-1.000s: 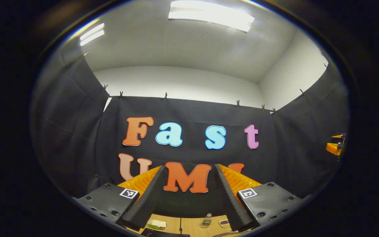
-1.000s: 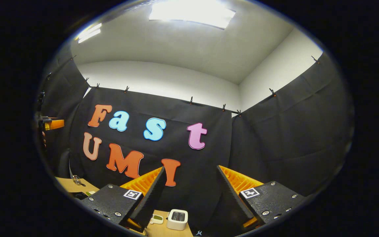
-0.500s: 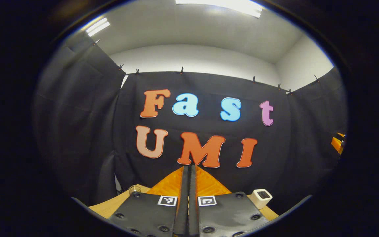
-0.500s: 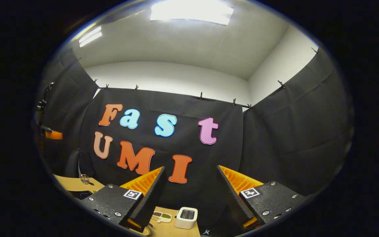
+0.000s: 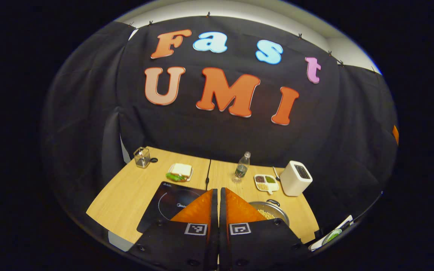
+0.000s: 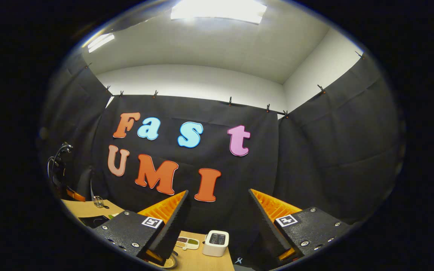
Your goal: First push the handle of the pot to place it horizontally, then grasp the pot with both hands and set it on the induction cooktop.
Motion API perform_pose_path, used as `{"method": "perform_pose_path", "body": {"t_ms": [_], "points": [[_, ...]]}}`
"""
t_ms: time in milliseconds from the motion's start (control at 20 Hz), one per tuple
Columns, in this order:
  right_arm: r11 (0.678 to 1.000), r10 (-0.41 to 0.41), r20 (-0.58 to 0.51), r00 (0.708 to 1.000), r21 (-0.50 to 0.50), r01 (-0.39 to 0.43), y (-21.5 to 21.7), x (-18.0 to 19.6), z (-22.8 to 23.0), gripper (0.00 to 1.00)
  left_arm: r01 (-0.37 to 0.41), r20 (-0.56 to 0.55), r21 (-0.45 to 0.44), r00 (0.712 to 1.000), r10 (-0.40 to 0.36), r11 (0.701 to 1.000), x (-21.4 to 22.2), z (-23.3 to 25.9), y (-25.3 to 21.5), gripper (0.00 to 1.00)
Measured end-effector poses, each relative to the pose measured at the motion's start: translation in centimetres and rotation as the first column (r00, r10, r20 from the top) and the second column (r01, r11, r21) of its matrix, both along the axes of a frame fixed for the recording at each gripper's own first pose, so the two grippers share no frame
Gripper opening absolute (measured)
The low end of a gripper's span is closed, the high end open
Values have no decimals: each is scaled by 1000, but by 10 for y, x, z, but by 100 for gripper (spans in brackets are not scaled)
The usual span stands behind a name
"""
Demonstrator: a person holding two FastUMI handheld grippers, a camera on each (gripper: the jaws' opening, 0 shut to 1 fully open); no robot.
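Wooden tabletop [image 5: 126,195] against the black booth cloth, seen from above in the left gripper view. Items on it: induction cooktop [image 5: 170,205], a dark flat slab at front centre-left; pot [image 5: 271,211], metal, just right of the cooktop and near the table's front edge, with what looks like grain inside. Pot handle [image 5: 273,202] shows as a small dark loop at the far rim; its exact lie is too small to tell.

Behind these: water bottle [image 5: 242,166], divided snack tray [image 5: 266,182], white box appliance [image 5: 295,178], a sandwich plate [image 5: 180,172] and a small glass jar [image 5: 141,157] at the far left corner.

Left gripper [image 5: 218,195]: fingers pressed together, holding nothing, raised well above the table and aimed down at the seam between cooktop and pot.

Right gripper [image 6: 217,203]: fingers spread wide, empty, pointed nearly level at the back cloth; the white appliance and snack tray sit low between its fingers.

Key relation: pot lies below and slightly to the right of the left gripper's line, handle on the pot's far side. Judgement: left gripper is the nearer and, being closed, suits the handle push. Push not yet begun; pot off the cooktop.
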State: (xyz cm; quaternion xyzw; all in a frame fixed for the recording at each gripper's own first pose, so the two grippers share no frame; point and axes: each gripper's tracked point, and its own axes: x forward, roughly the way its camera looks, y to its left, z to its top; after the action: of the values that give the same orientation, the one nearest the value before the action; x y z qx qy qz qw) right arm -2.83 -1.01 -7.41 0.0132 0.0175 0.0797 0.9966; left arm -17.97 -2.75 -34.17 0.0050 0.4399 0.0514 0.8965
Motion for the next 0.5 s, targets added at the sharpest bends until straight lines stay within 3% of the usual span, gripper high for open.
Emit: {"method": "perform_pose_path", "body": {"t_ms": [250,350,500], "points": [[999,-46,-39,998,-25,45,-4,-6,-18,94,-5,-276,-75,961,-16,997,-51,-85,-23,8],[998,-61,-91,994,-23,59,-8,-7,-34,94,8,-367,-60,930,-29,998,-68,-111,-24,8],[994,-110,-132,985,-24,107,-22,-8,-45,94,1,-492,-120,869,-61,993,-99,-147,-51,8]]}}
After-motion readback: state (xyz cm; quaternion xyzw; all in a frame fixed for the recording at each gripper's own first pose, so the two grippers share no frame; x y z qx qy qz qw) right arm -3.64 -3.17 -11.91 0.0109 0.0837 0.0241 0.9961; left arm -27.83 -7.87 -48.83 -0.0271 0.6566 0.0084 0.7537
